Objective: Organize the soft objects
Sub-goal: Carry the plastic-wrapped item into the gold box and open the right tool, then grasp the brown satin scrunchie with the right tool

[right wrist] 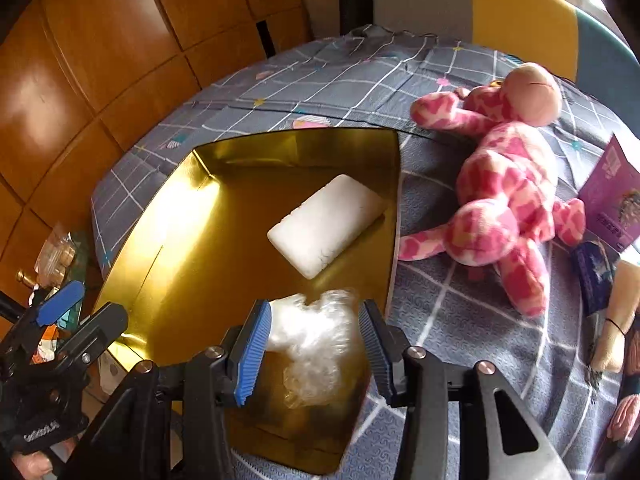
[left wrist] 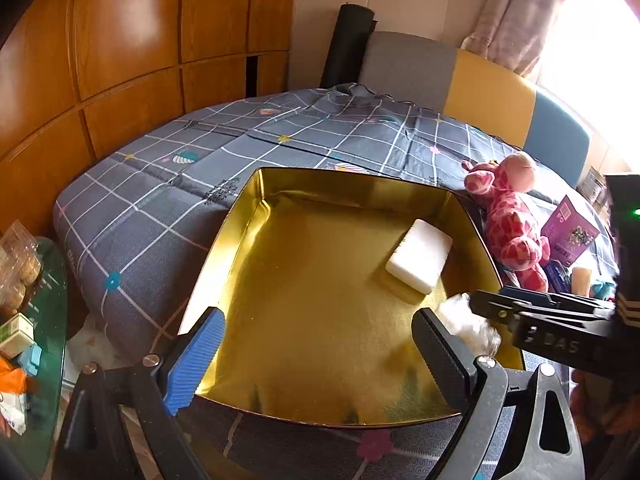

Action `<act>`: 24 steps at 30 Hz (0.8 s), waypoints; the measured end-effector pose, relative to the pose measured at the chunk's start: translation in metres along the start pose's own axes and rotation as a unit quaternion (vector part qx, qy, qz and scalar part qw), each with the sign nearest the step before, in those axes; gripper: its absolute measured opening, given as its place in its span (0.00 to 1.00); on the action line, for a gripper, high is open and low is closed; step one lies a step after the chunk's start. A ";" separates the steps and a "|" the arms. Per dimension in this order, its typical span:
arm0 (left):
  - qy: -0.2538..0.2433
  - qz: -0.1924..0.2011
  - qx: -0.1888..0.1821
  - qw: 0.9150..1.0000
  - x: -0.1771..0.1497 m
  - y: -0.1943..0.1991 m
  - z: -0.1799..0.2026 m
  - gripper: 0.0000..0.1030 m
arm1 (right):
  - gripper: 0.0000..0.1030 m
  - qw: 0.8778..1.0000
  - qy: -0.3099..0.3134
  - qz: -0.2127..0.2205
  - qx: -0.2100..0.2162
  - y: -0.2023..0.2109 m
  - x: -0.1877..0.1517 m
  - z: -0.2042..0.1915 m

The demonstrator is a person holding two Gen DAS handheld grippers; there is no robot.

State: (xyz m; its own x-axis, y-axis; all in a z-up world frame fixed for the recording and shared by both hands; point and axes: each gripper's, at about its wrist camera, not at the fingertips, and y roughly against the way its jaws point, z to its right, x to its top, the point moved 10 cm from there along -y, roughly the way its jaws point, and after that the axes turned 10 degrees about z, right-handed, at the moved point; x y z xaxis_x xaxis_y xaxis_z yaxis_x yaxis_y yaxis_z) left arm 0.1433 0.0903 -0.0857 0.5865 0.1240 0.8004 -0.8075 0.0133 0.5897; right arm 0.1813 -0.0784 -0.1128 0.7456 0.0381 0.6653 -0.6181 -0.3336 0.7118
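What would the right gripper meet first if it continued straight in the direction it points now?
The right gripper already has the clear plastic wad between its fingers. Straight beyond, probably the white foam block in the gold tin, though depth is unclear.

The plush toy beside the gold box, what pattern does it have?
The plush toy has bright pink patches on pale pink, giraffe-style, with a plain pink snout; the right wrist view shows it best.
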 end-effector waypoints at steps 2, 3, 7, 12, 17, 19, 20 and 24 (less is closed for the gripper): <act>-0.005 0.001 -0.004 1.000 0.000 0.001 0.004 0.92 | 0.45 1.000 -0.009 0.009 -0.009 0.010 -0.003 0.009; -0.007 0.002 -0.007 1.000 0.000 0.002 0.006 0.92 | 0.45 1.000 -0.014 0.013 -0.012 0.017 -0.005 0.015; -0.017 0.003 -0.018 1.000 0.000 0.005 0.014 0.92 | 0.45 0.998 -0.038 0.025 -0.034 0.041 -0.016 0.046; -0.028 0.000 -0.031 0.999 -0.003 0.008 0.027 0.92 | 0.45 0.994 -0.074 0.035 -0.069 0.071 -0.032 0.093; -0.037 -0.002 -0.045 0.998 -0.004 0.011 0.039 0.92 | 0.45 0.985 -0.128 0.037 -0.113 0.108 -0.055 0.153; -0.044 -0.004 -0.058 0.997 -0.005 0.012 0.047 0.92 | 0.45 0.979 -0.151 0.036 -0.135 0.126 -0.063 0.181; -0.051 -0.001 -0.058 0.997 -0.004 0.013 0.050 0.92 | 0.45 0.975 -0.165 0.035 -0.146 0.136 -0.068 0.195; -0.061 0.003 -0.082 0.995 -0.002 0.019 0.067 0.92 | 0.45 0.955 -0.211 0.038 -0.205 0.188 -0.084 0.260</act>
State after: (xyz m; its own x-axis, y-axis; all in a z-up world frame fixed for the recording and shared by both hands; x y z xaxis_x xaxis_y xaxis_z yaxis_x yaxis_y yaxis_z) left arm 0.1313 0.0241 -0.0688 0.5776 0.0027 0.8163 -0.8040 0.1751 0.5682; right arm 0.0673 -0.3896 -0.0928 0.6748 -0.3829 0.6309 -0.6561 0.0803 0.7504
